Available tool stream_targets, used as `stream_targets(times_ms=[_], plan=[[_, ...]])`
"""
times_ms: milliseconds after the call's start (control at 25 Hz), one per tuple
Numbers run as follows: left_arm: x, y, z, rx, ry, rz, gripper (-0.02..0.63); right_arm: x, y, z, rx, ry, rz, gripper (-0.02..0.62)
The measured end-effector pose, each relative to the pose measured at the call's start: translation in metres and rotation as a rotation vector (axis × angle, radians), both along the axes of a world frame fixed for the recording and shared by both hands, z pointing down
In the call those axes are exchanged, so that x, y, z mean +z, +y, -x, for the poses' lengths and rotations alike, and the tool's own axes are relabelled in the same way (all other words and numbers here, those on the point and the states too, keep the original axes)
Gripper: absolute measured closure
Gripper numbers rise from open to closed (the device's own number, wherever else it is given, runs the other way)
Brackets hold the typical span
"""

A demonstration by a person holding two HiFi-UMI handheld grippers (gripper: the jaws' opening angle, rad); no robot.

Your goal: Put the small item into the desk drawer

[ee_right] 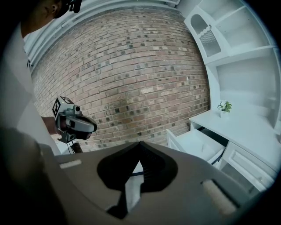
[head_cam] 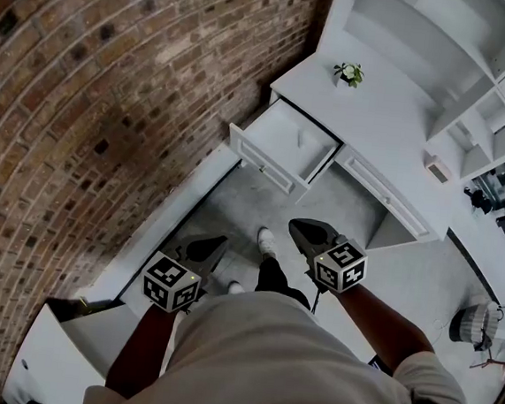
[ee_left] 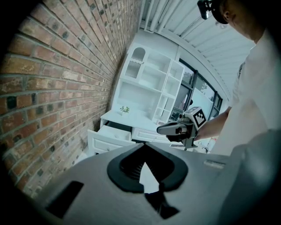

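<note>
The white desk (head_cam: 393,121) has its left drawer (head_cam: 261,158) pulled out, and a small pale item (head_cam: 301,140) lies on the drawer's floor. I stand back from the desk with both grippers held low near my body. My left gripper (head_cam: 208,247) is shut with nothing in it, its tips meeting (ee_left: 142,145). My right gripper (head_cam: 301,231) is also shut and empty (ee_right: 139,144), pointing toward the drawer (ee_right: 193,143). Each gripper shows in the other's view: the right gripper (ee_left: 163,129) and the left gripper (ee_right: 90,126). The drawer (ee_left: 107,134) is well beyond both.
A brick wall (head_cam: 112,94) runs along the left. A small potted plant (head_cam: 348,73) stands on the desk under a white shelf unit (head_cam: 445,46). The right drawer (head_cam: 386,196) is closed. My shoe (head_cam: 266,241) is on the grey floor; a white cabinet (head_cam: 60,356) is lower left.
</note>
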State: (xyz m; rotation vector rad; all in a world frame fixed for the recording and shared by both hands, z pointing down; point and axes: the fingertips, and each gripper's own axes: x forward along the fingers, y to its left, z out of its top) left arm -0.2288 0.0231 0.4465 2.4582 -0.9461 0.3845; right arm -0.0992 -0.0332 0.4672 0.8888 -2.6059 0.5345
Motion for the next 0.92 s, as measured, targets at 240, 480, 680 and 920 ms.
stream_targets(times_ms=[240, 480, 680, 920], plan=[[0.003, 0.005, 0.000, -0.004, 0.001, 0.009, 0.600, -0.004, 0.005, 0.001, -0.010, -0.001, -0.004, 0.583], [0.004, 0.007, -0.002, 0.001, 0.004, 0.010, 0.600, -0.004, 0.008, 0.000, -0.012, -0.002, -0.005, 0.583], [0.004, 0.007, -0.004, 0.004, 0.006, 0.011, 0.600, -0.005, 0.011, 0.001, -0.018, -0.001, -0.007, 0.583], [0.002, 0.004, -0.008, 0.015, 0.007, 0.006, 0.600, -0.006, 0.010, -0.001, -0.017, 0.000, -0.009, 0.583]])
